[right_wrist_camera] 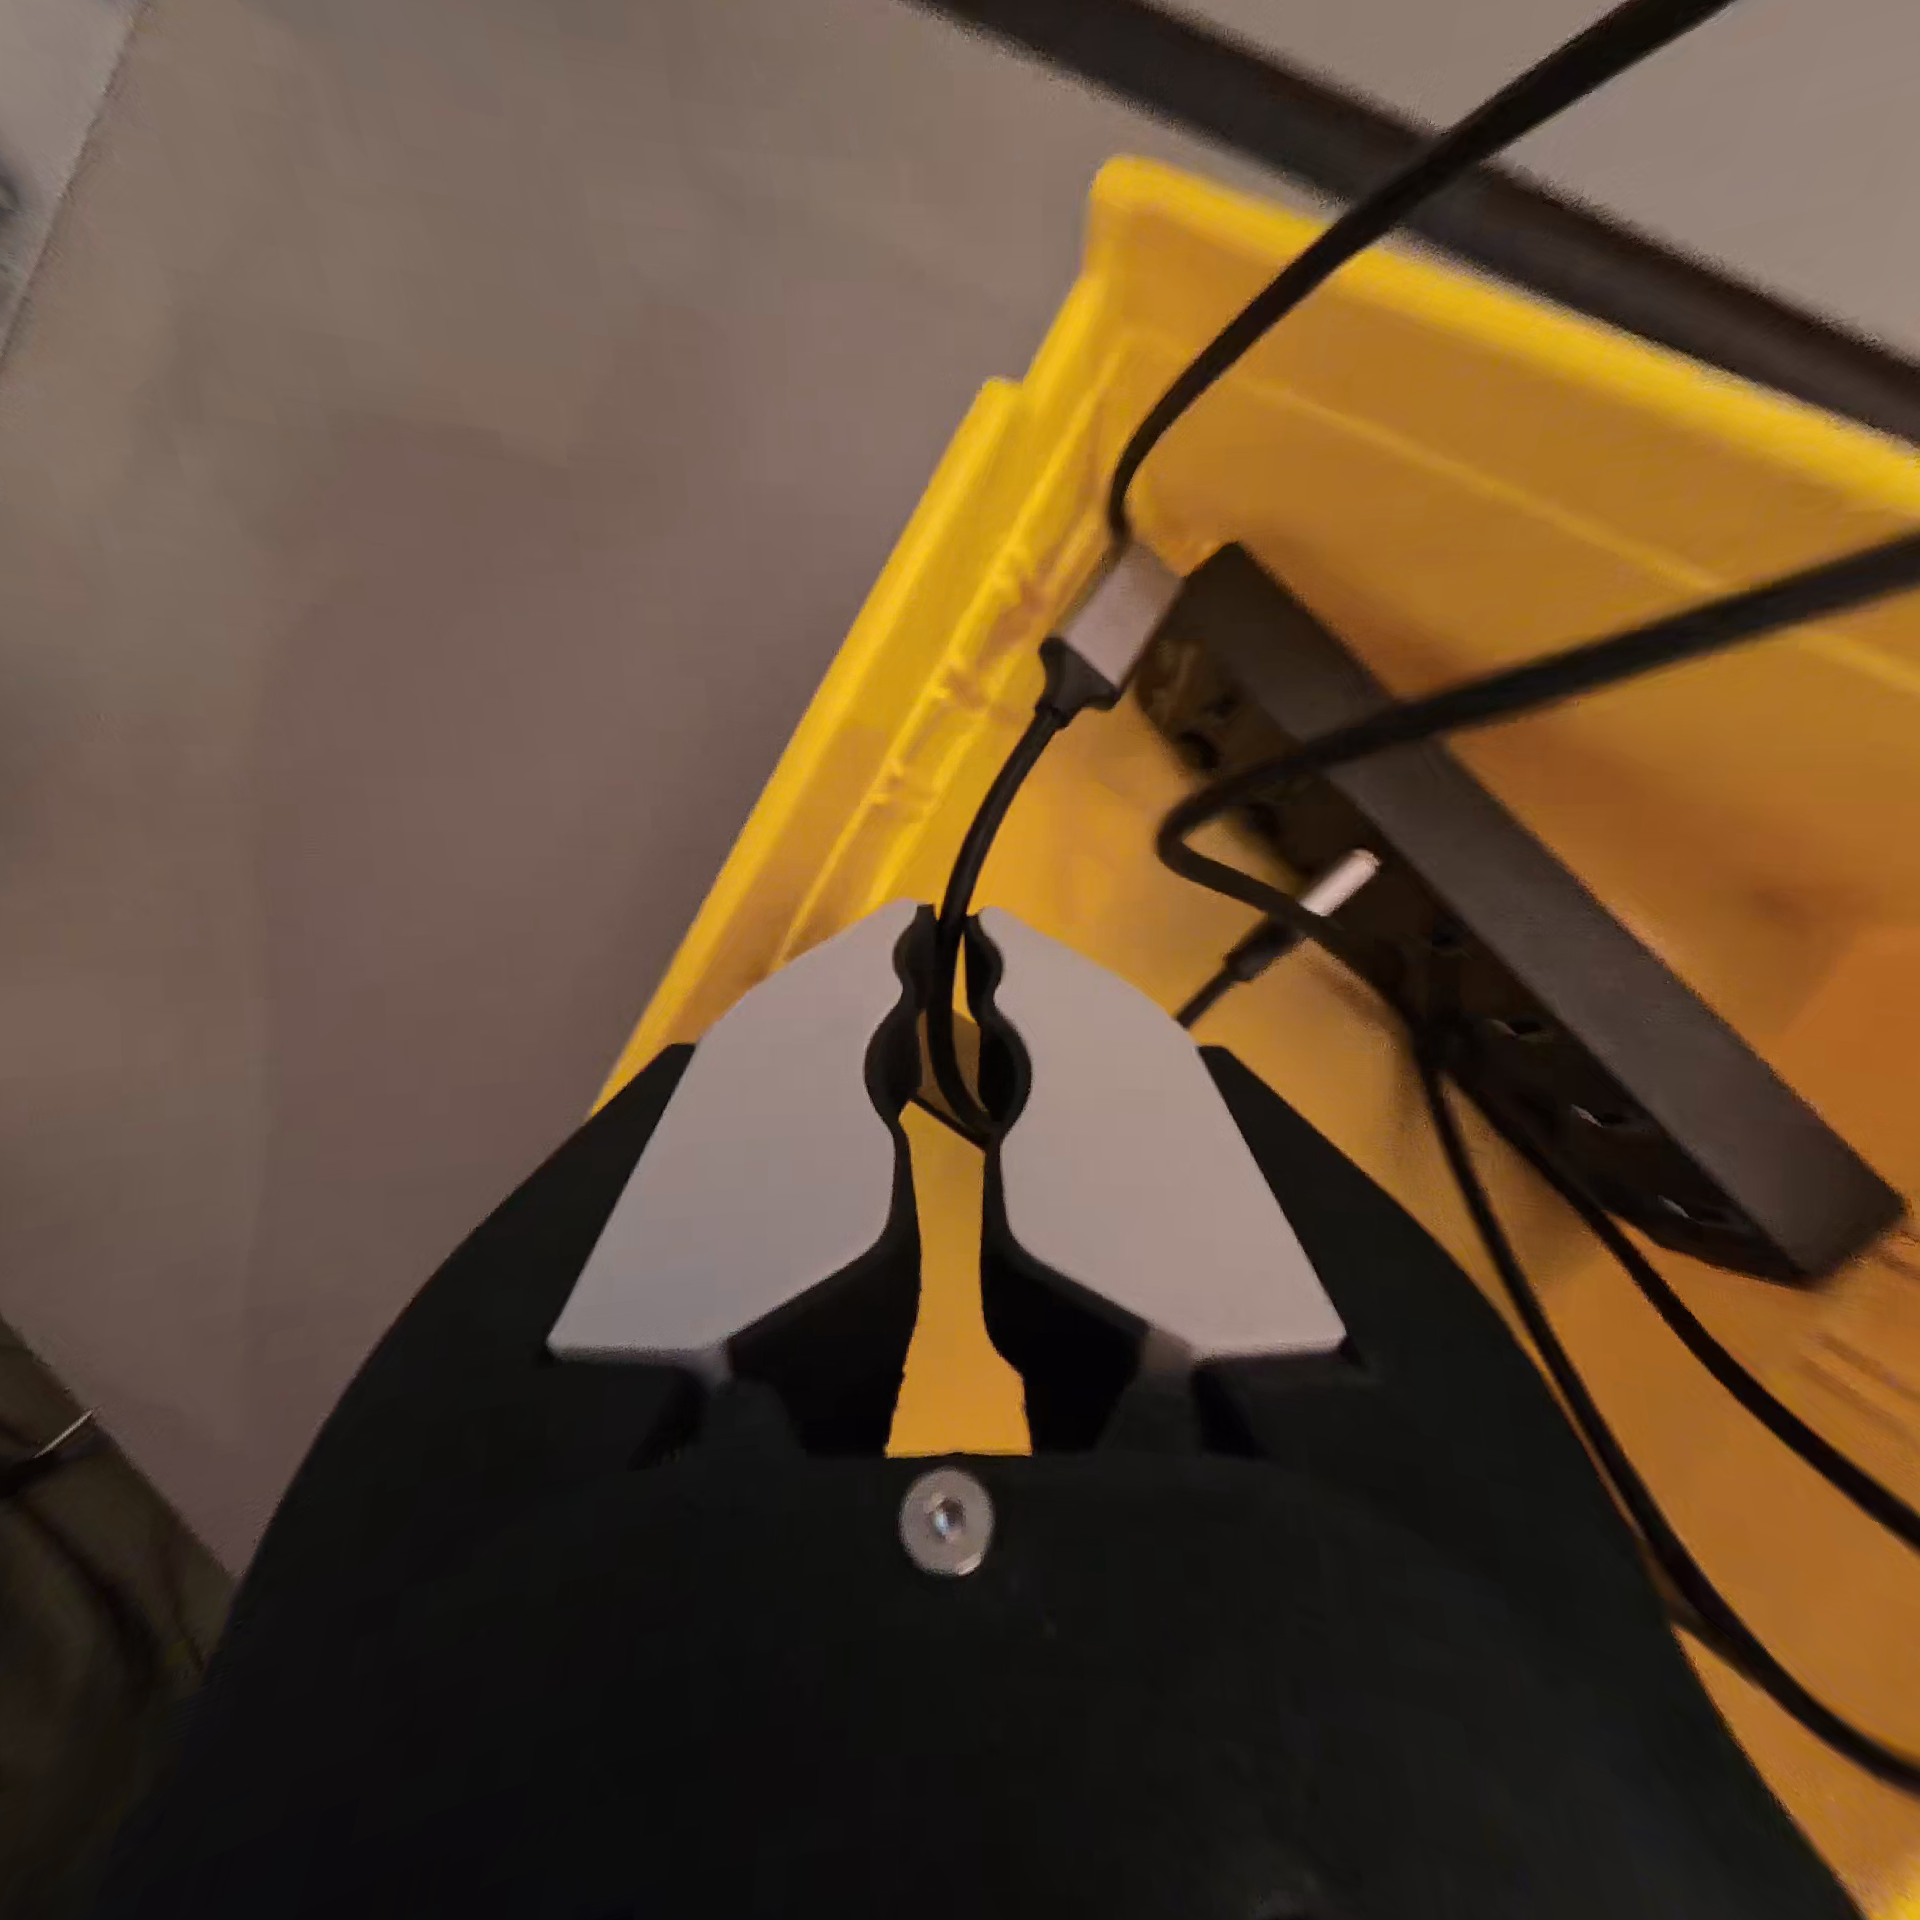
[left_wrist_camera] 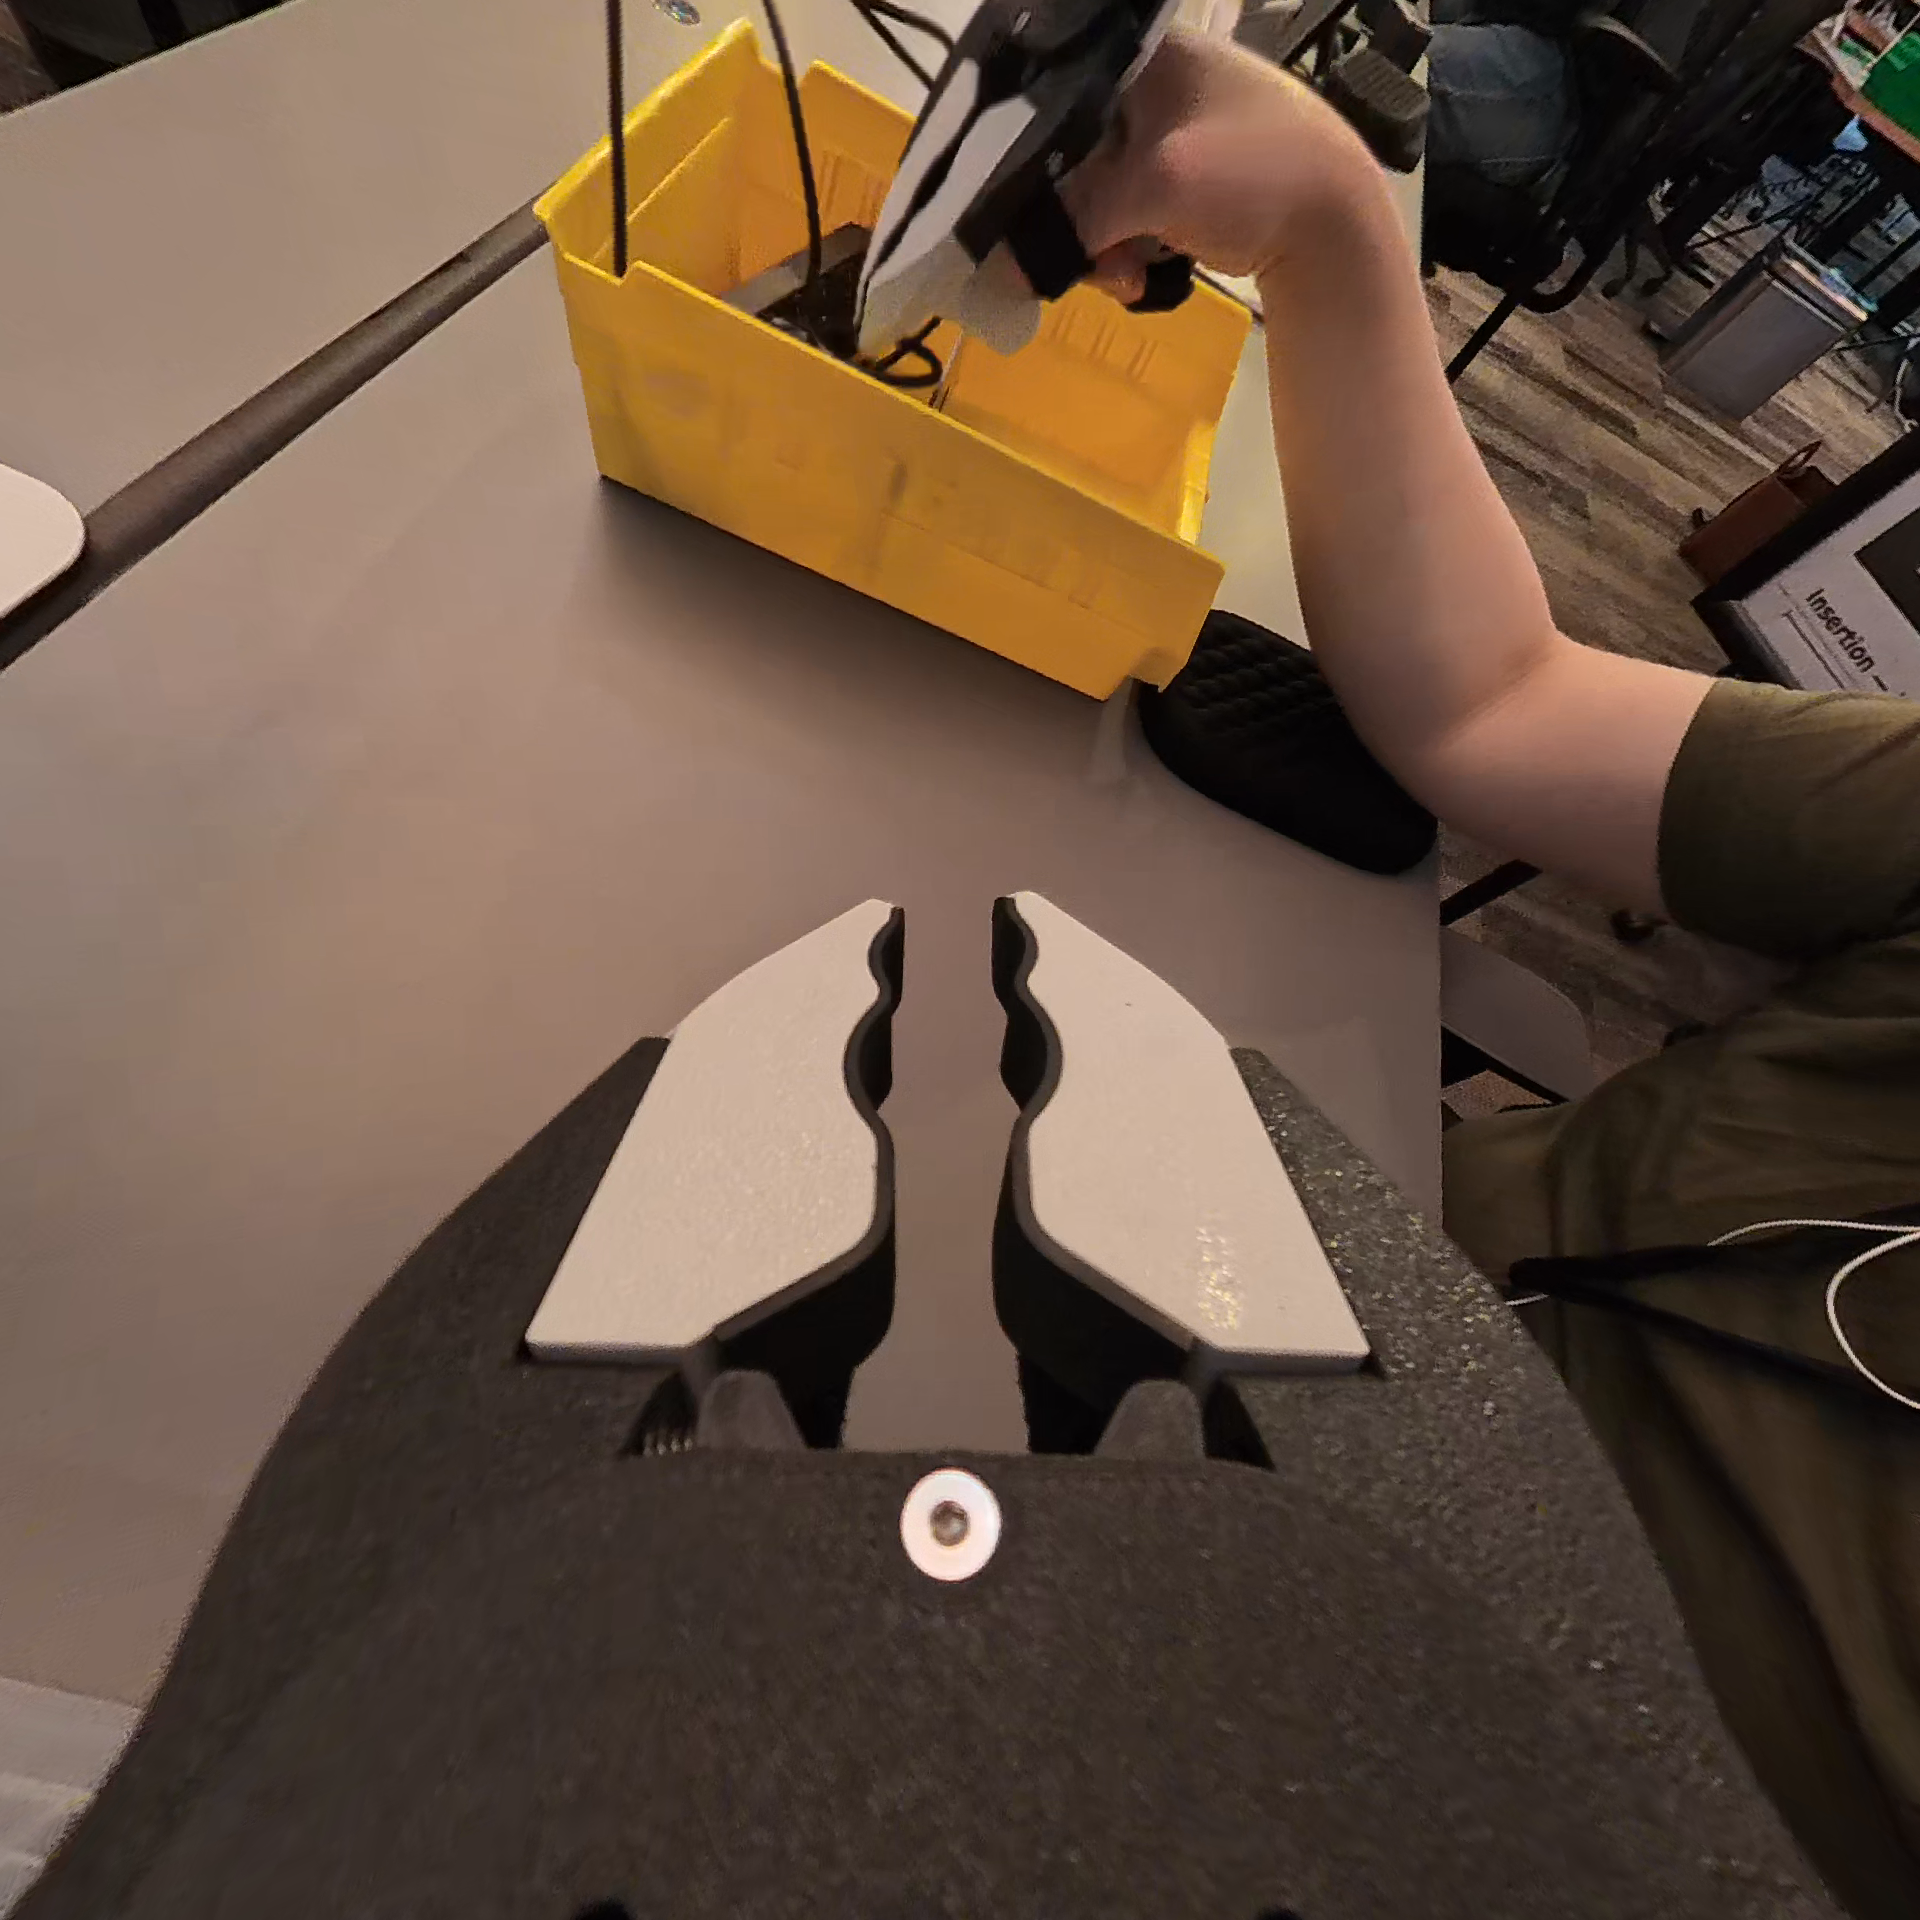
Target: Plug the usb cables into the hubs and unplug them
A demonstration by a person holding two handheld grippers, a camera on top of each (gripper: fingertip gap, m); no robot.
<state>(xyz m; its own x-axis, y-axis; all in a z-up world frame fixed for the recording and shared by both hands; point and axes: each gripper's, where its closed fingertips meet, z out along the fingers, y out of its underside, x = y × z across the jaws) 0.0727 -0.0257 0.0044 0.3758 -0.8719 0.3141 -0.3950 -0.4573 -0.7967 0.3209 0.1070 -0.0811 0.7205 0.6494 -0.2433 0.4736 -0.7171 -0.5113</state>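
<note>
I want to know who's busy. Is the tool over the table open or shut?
Open. The left tool holds nothing: bare grey table shows through the gap between its fingers.

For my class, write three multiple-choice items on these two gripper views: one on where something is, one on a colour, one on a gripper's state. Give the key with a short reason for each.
1. Where does the dark USB hub lie?
A. inside the bin
B. on the table beside the bin
C. between the left gripper's fingers

2. What colour is the bin?
A. blue
B. yellow
C. white

3. What is the right gripper doing?
A. hanging open over bare table
B. closed on a thin black cable
C. clamping the bin's rim

Key:
1 A, the right wrist view shows the hub resting against the bin's inner wall.
2 B, both views show yellow walls.
3 B, the black cable runs down from a silver plug and passes between the nearly closed fingertips; meanwhile the left gripper is open over the table.
</note>
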